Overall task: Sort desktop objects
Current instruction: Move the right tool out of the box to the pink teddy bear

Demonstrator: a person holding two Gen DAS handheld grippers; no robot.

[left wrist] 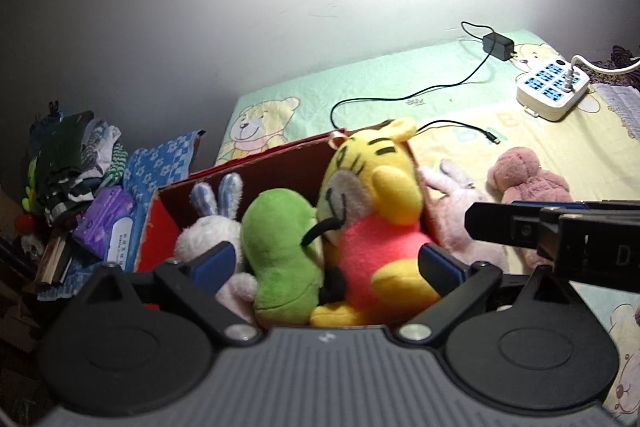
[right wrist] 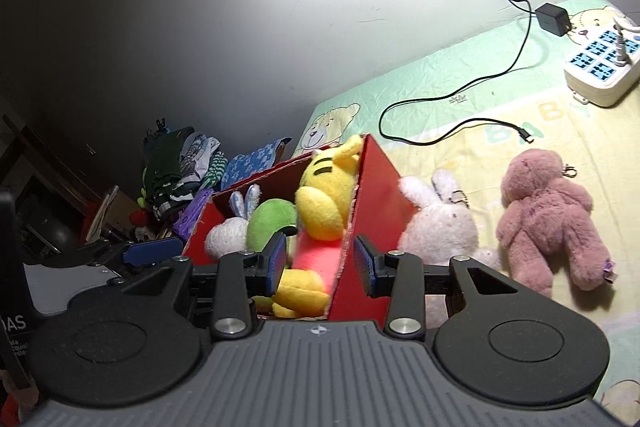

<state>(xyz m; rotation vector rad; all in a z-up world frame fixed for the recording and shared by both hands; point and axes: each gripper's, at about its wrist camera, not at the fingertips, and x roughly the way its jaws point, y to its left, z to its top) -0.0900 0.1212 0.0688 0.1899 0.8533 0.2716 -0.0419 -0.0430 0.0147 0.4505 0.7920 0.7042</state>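
A red cardboard box (left wrist: pixel 280 167) (right wrist: pixel 380 195) stands on the bed sheet. It holds a yellow tiger plush (left wrist: pixel 372 187) (right wrist: pixel 328 195) in a pink shirt, a green plush (left wrist: pixel 280 247) (right wrist: pixel 272 219) and a white bunny (left wrist: pixel 208 227) (right wrist: pixel 228 231). My left gripper (left wrist: pixel 326 263) is open wide just in front of these toys. My right gripper (right wrist: pixel 320 263) is open, its fingers astride the box's right wall without touching it. Outside the box, to its right, lie a pale pink rabbit (left wrist: pixel 452 211) (right wrist: pixel 440 223) and a dusty-pink bear (left wrist: pixel 528 179) (right wrist: pixel 548 219).
A white power strip (left wrist: pixel 552 91) (right wrist: pixel 604 67), a black charger (left wrist: pixel 498 45) (right wrist: pixel 554 19) and its loose cable (left wrist: pixel 400 99) (right wrist: pixel 452 99) lie at the far right of the sheet. Left of the box are piled clothes (left wrist: pixel 72 163), a blue patterned cloth (left wrist: pixel 160 163) and a purple pack (left wrist: pixel 108 219).
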